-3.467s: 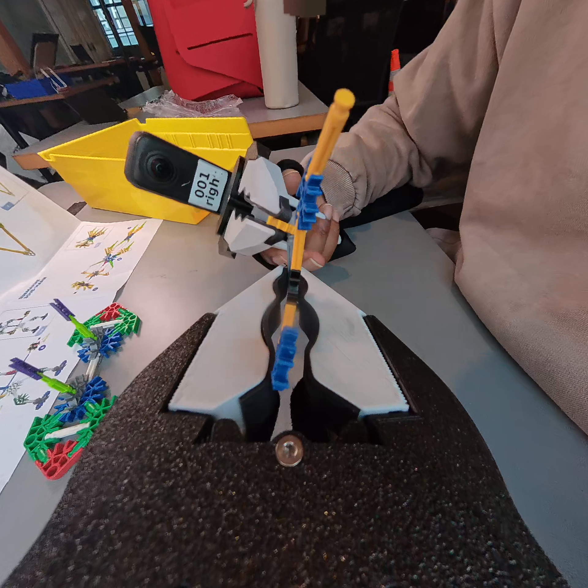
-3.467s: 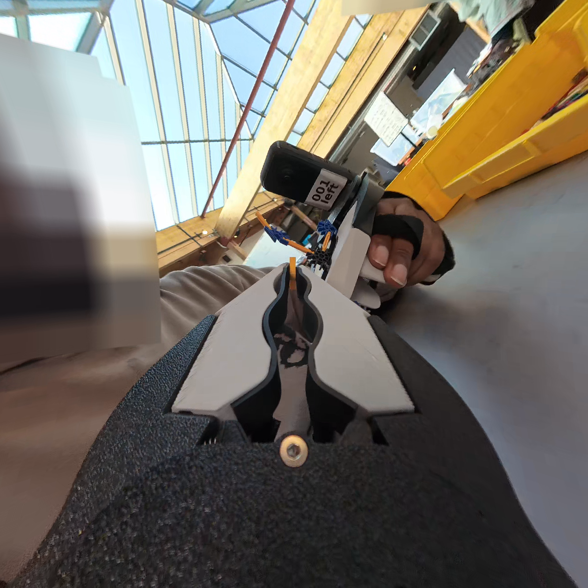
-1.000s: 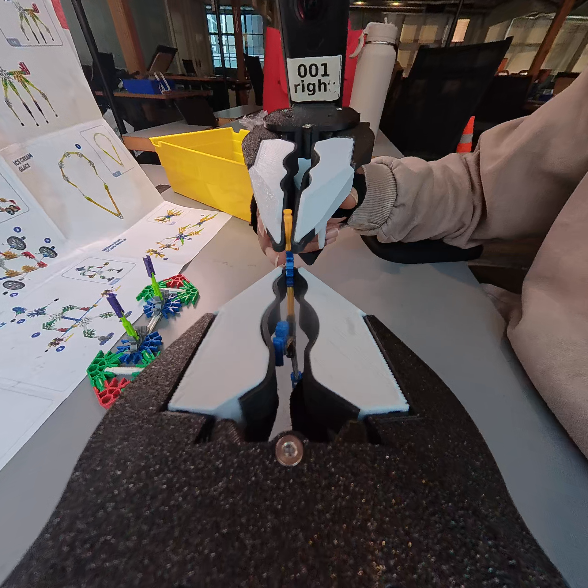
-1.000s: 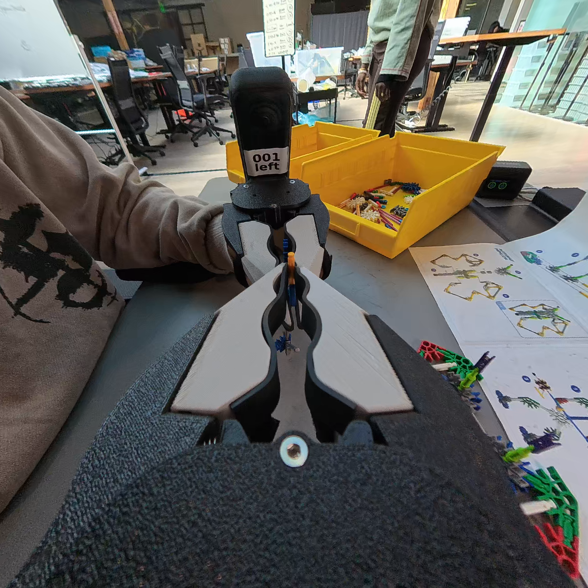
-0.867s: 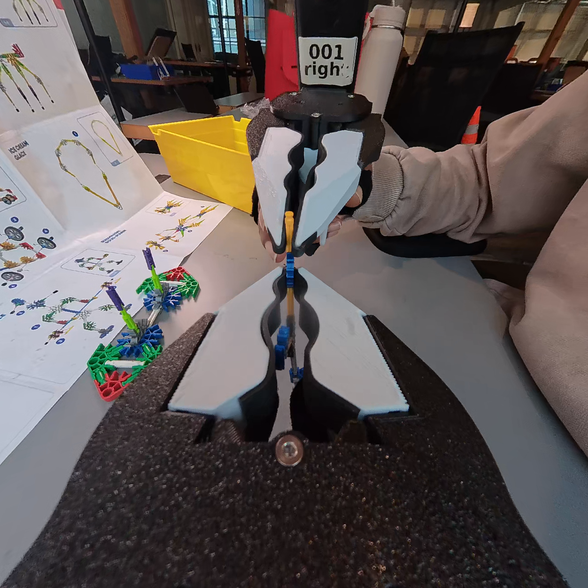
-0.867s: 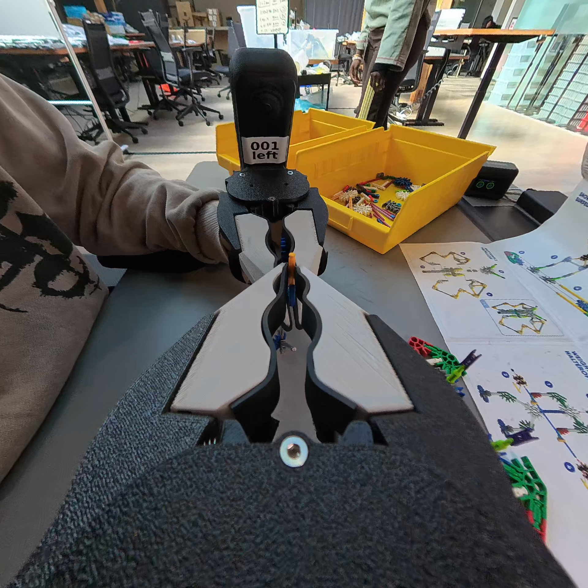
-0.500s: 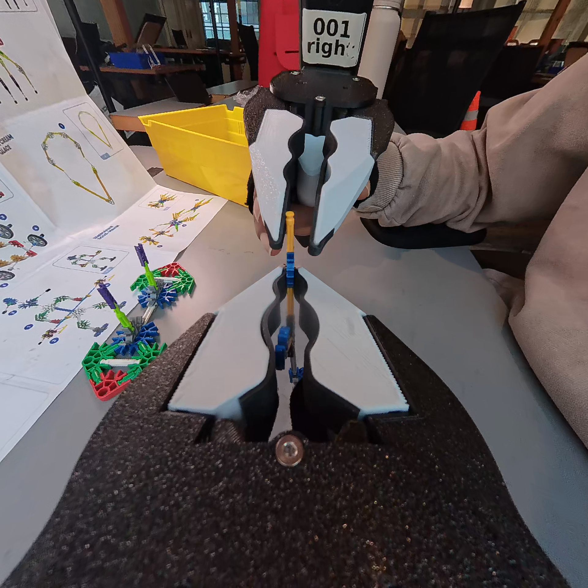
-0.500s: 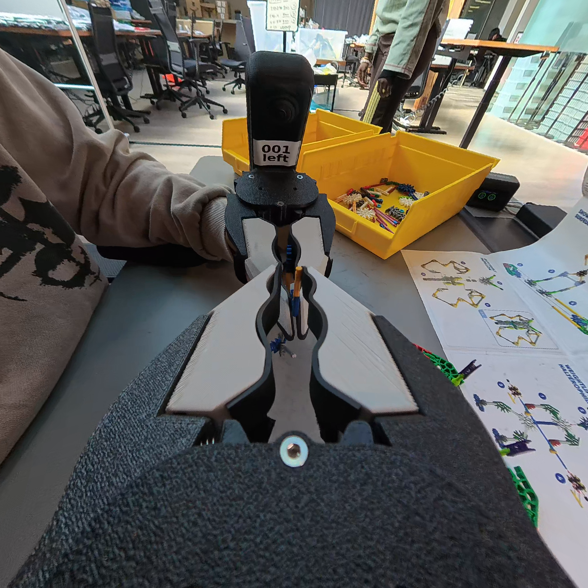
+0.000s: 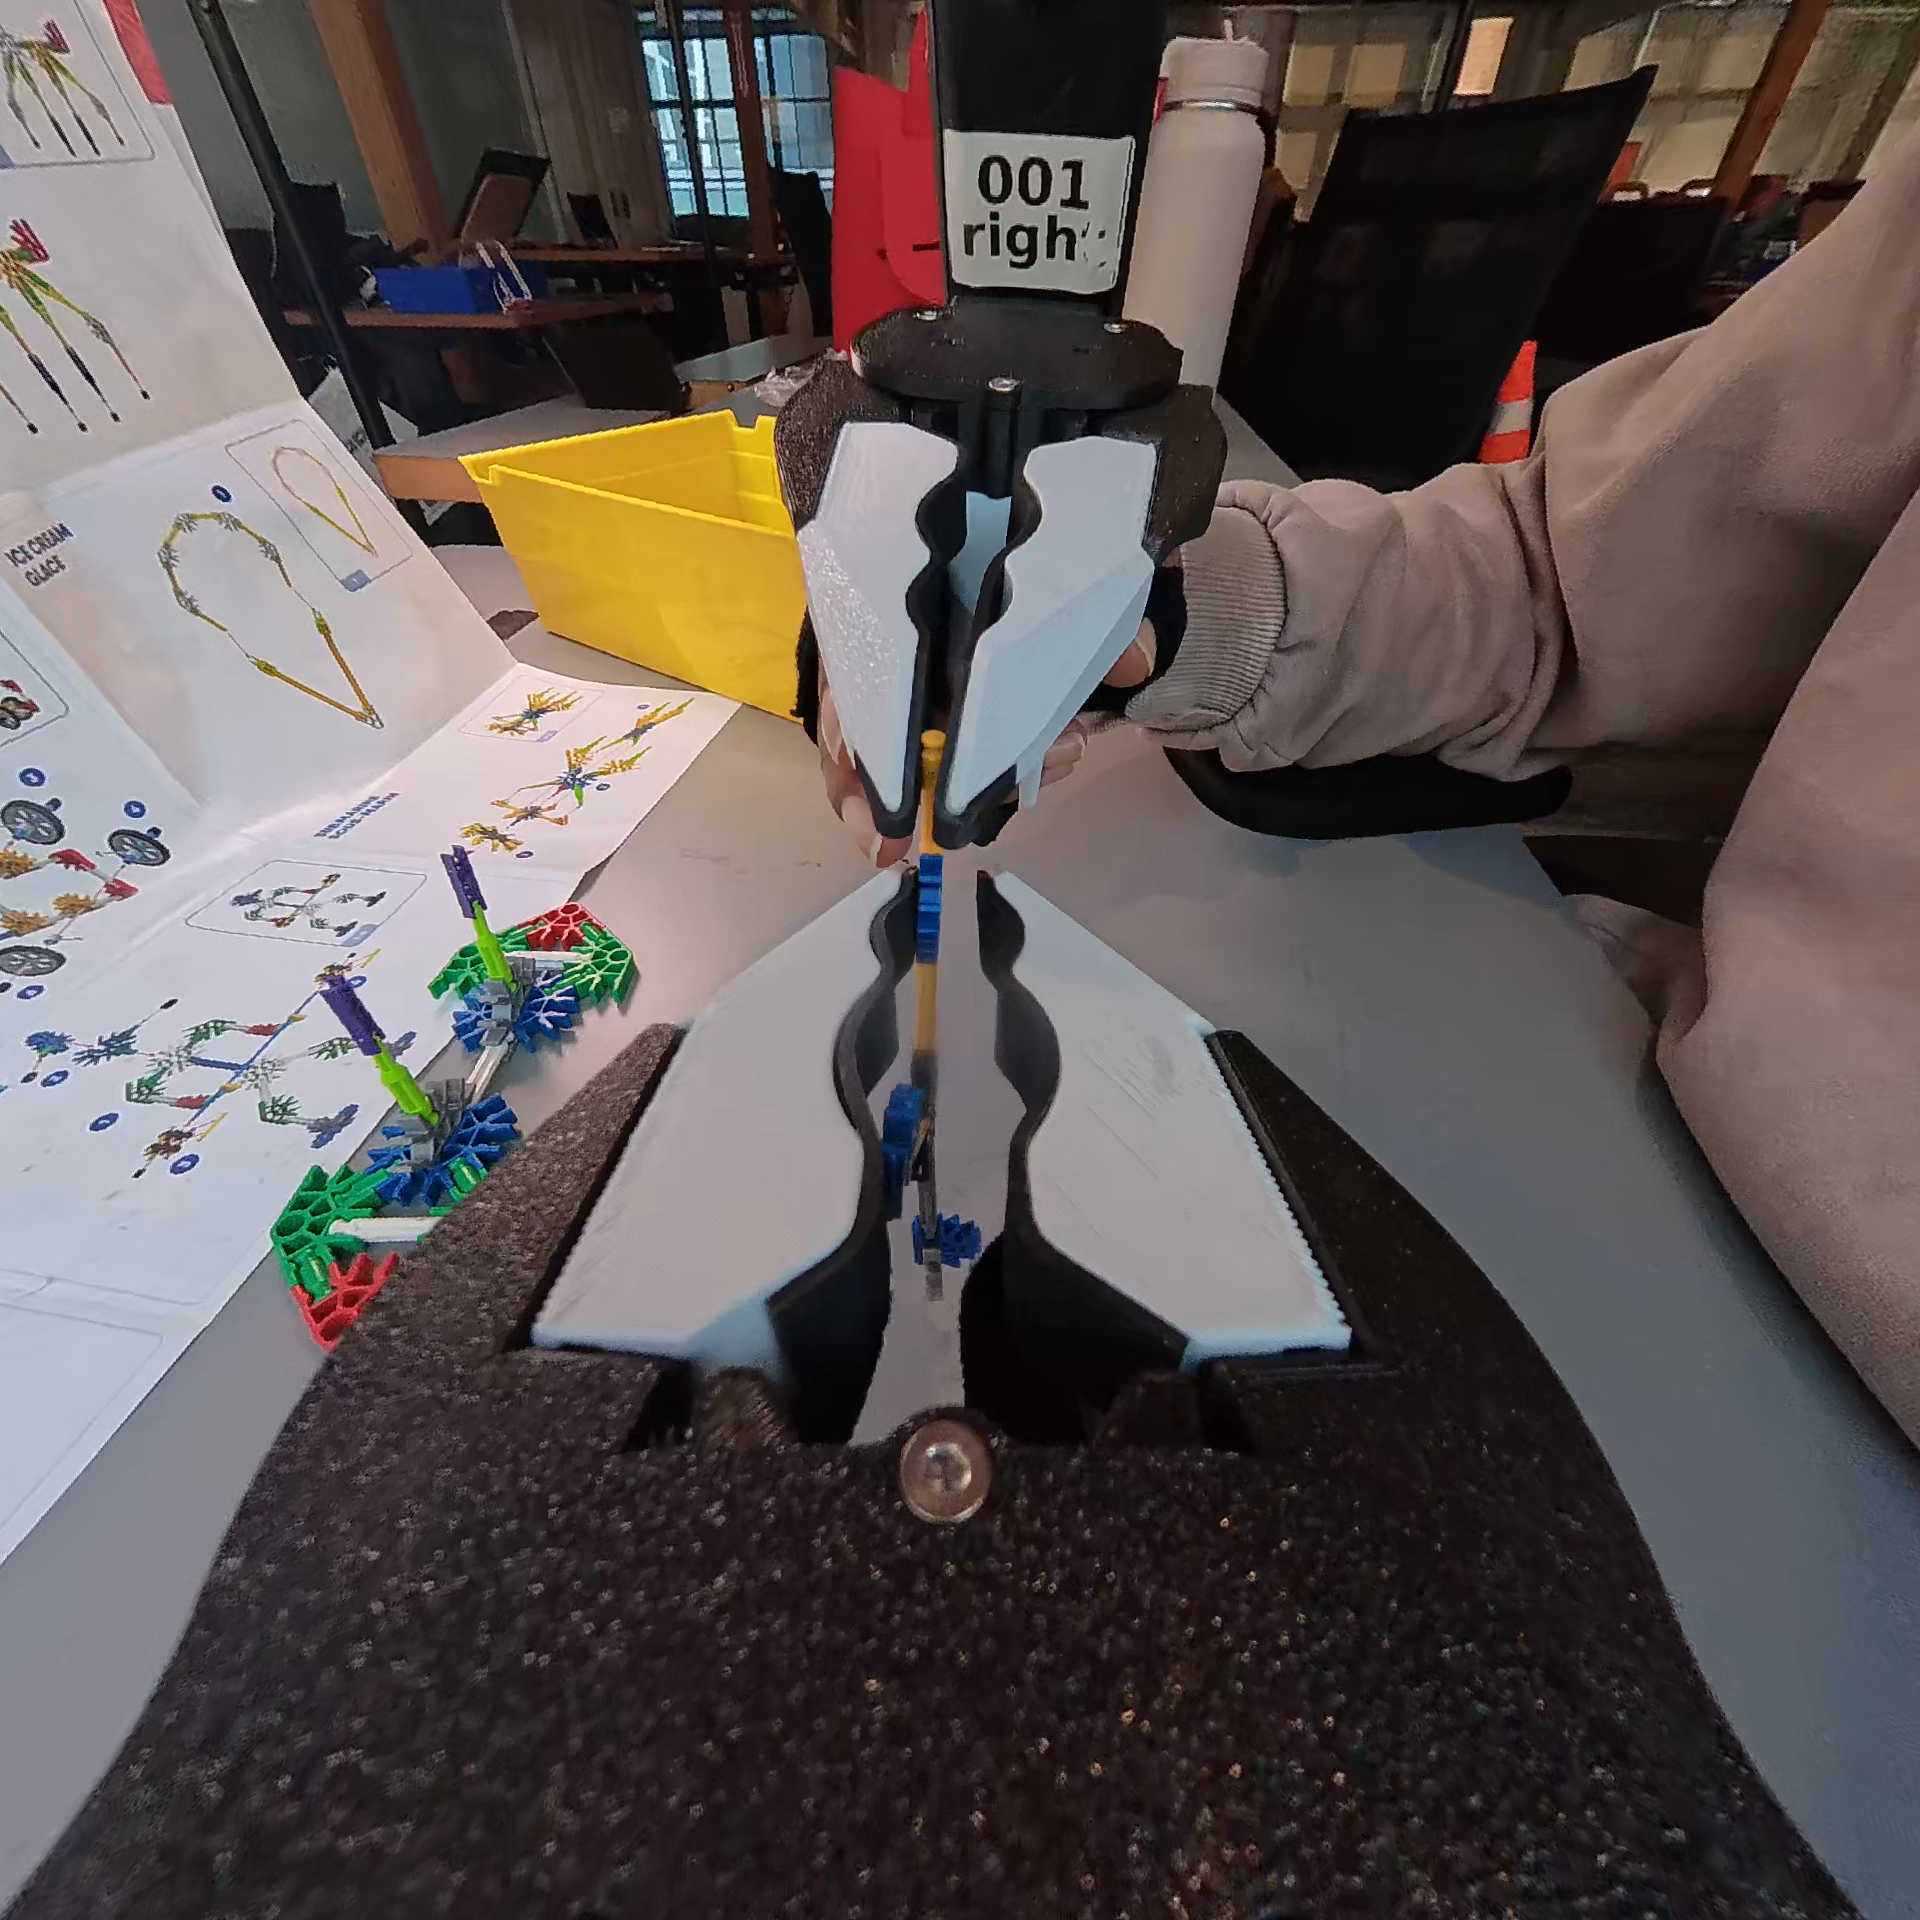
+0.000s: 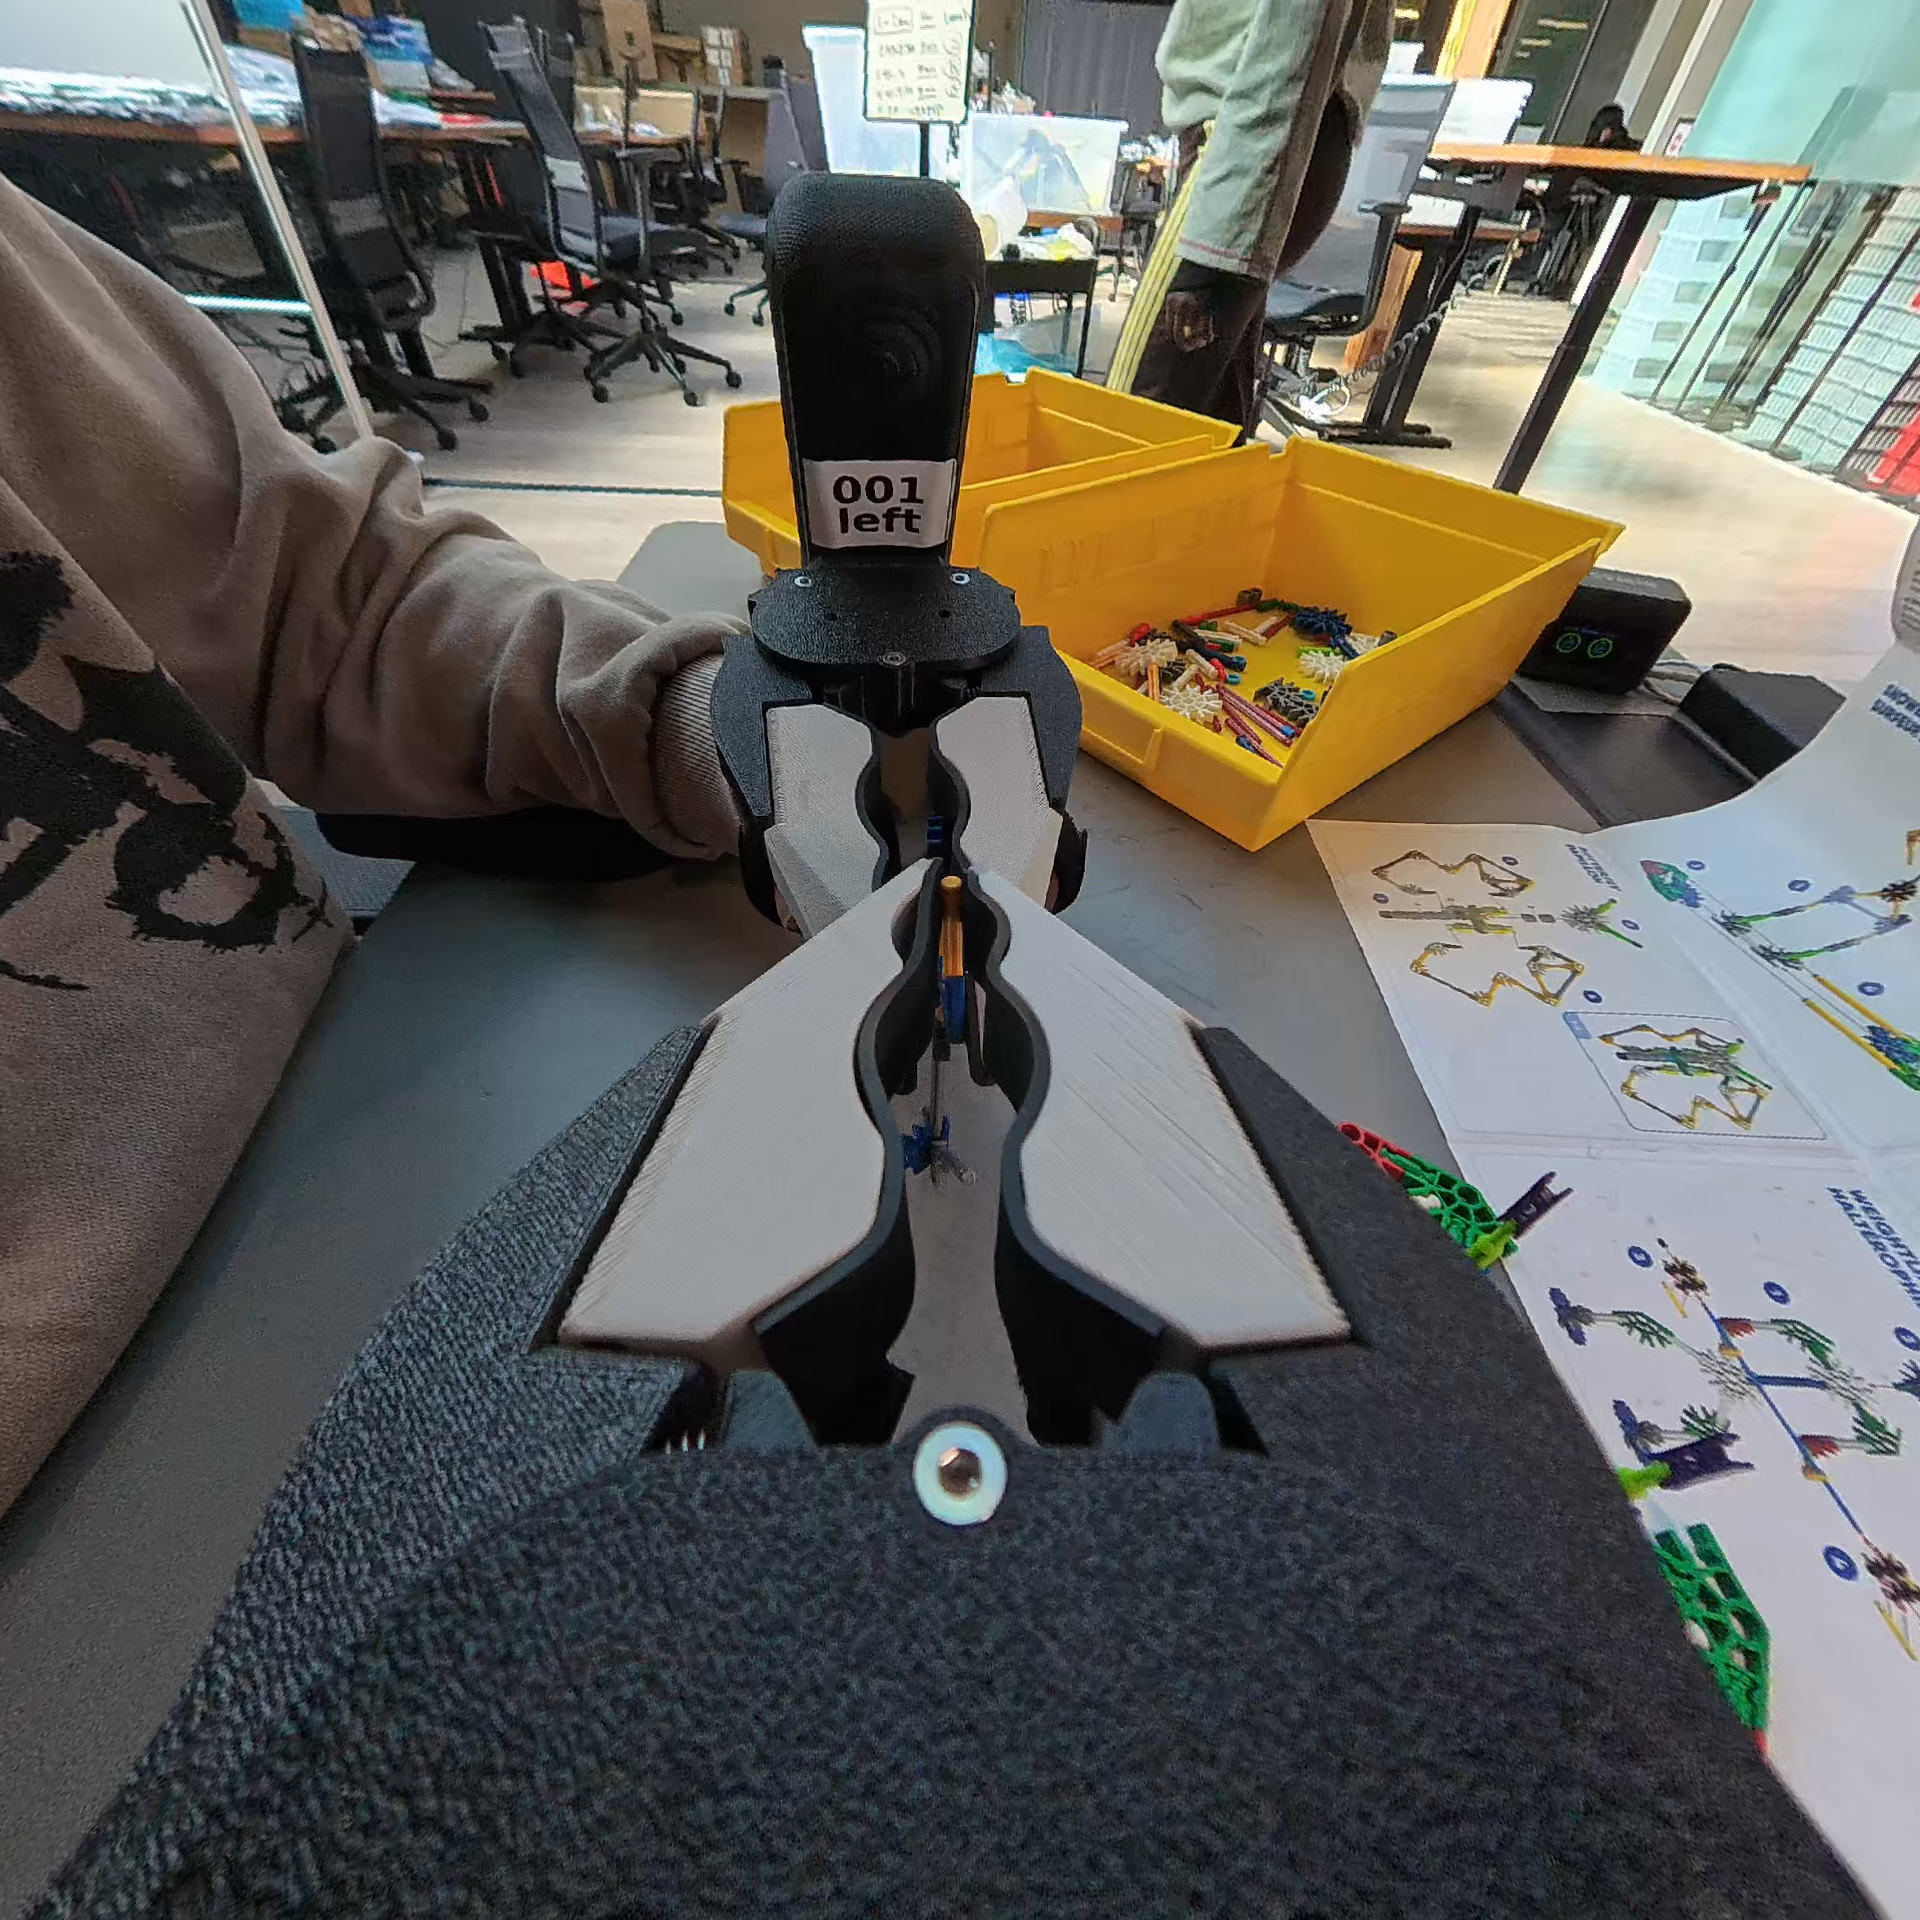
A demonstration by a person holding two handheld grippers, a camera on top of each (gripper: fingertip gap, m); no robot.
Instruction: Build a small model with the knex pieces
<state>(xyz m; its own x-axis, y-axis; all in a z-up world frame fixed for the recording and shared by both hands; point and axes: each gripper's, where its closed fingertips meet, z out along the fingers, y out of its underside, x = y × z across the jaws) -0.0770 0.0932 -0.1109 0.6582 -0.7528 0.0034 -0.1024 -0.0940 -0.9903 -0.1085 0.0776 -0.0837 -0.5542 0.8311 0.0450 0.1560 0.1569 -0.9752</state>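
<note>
Clamps the right tongs [image 9: 928, 821] on the tip of a yellow rod [image 9: 924, 1003], pressed together around it, pointing straight back at the left tongs [image 9: 943, 883]. Leaves the left tongs spread a little, their tips either side of the rod with a gap showing, blurred by motion. Holds the rod above the counter [image 9: 1351, 1039], running lengthwise between the left fingers [image 9: 748, 1143].

Carries on the rod a blue connector [image 9: 928, 914] level with the left tips, a second blue connector [image 9: 900, 1127] farther down, and a small blue piece [image 9: 945, 1238] at its near end on a thin grey stub.

On the far side of the rod from the beige sleeve [image 9: 1507, 603]: a built model [image 9: 457, 1122] of green, blue and red pieces with purple-and-lime spikes, lying on printed instruction sheets [image 9: 312, 831]. Beyond the rod, behind the right tongs: a yellow bin [image 9: 644, 551] and a white bottle [image 9: 1195, 208].

In the right wrist view, beyond the rod and behind the left tongs: another yellow bin [image 10: 1351, 748] with loose rods and connectors, and farther back a standing person [image 10: 1247, 156].
</note>
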